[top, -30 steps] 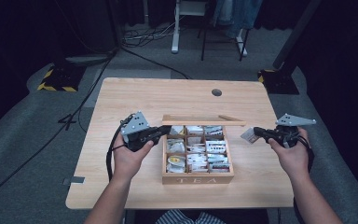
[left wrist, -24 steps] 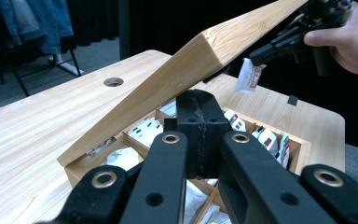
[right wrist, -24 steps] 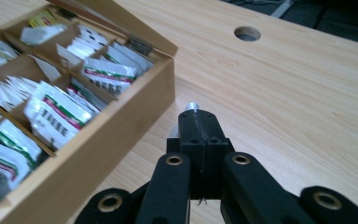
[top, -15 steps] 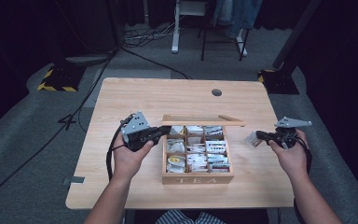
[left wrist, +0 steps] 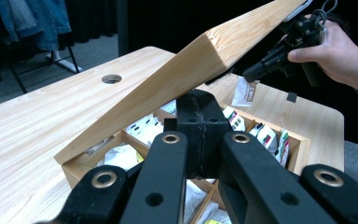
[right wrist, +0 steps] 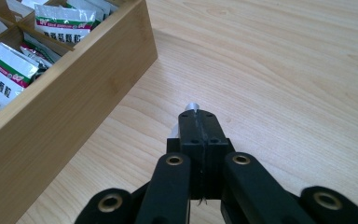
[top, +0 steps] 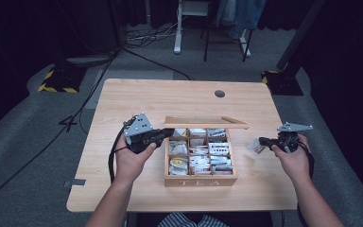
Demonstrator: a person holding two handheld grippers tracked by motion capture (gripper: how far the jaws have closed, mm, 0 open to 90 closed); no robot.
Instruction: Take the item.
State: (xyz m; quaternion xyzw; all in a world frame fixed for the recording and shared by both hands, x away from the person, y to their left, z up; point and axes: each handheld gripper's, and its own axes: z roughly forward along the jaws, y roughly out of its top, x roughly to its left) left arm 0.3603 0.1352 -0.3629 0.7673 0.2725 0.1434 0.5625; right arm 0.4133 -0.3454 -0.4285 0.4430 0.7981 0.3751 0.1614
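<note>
Tea sachet (top: 255, 145), thin and glossy, hangs clamped in the right gripper (top: 263, 142), just right of the wooden tea box (top: 199, 177) on the pale wood-grain table (top: 170, 97). Grey carpet lies around. Left gripper (top: 166, 134), jaws together, props the box's flat lid (top: 206, 124).

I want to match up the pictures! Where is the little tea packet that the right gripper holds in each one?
High view: the tea packet is right of the tea box, pinched at the right gripper tip.
Left gripper view: tea packet at upper right, hanging under the far gripper, beyond the box.
Right gripper view: its silver edge peeks over the shut jaw tips, centre.
Shared landmark: the wooden tea box.
</note>
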